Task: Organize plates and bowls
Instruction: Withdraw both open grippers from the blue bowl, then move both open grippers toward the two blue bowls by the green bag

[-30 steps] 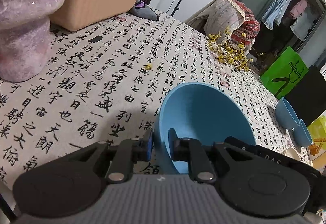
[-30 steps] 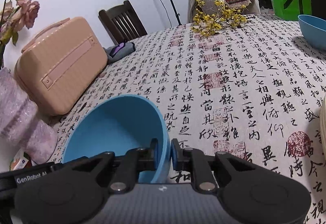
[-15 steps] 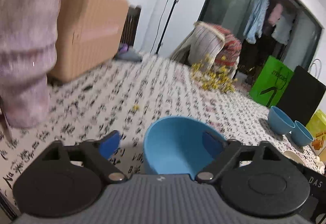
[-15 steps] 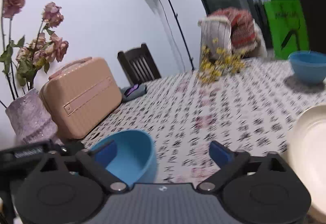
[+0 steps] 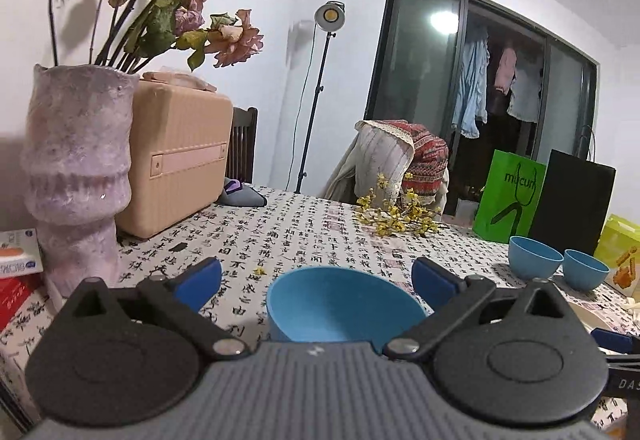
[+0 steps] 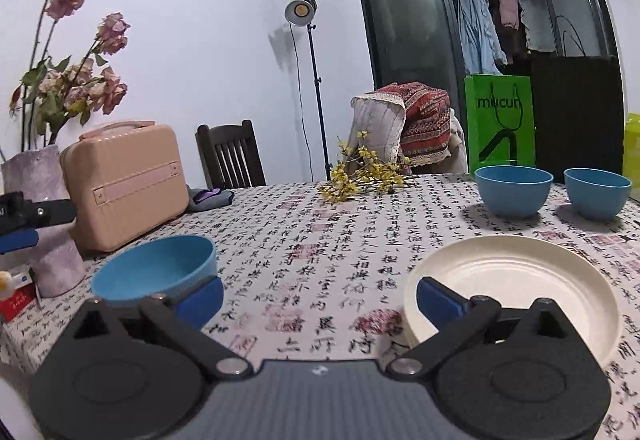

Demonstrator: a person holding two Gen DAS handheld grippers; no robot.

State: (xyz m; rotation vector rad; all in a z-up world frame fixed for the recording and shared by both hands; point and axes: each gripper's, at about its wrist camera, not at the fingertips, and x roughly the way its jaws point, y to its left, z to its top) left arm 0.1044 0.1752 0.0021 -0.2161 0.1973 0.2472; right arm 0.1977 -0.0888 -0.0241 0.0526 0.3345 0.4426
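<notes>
A blue bowl (image 5: 344,304) stands upright on the calligraphy-print tablecloth, between the fingers of my left gripper (image 5: 316,276); its jaws are opening and the pads are clear of the rim. In the right wrist view the same blue bowl (image 6: 156,268) lies left of my right gripper (image 6: 320,296), which is open and empty over bare cloth. A white plate (image 6: 516,284) sits just behind its right finger. Two more blue bowls (image 6: 514,189) (image 6: 598,191) stand side by side at the far right.
A lilac vase (image 5: 76,175) with dried roses and a peach case (image 5: 176,155) stand at the left. Yellow flower sprigs (image 6: 360,175) lie mid-table at the back. A green bag (image 6: 500,119) and a black bag stand behind the far bowls. Small boxes (image 5: 16,272) lie by the vase.
Both grippers let go of the blue bowl's rim, opened wide and drew back. The bowl, tilted before, now stands flat on the cloth. The right gripper swung right toward the white plate.
</notes>
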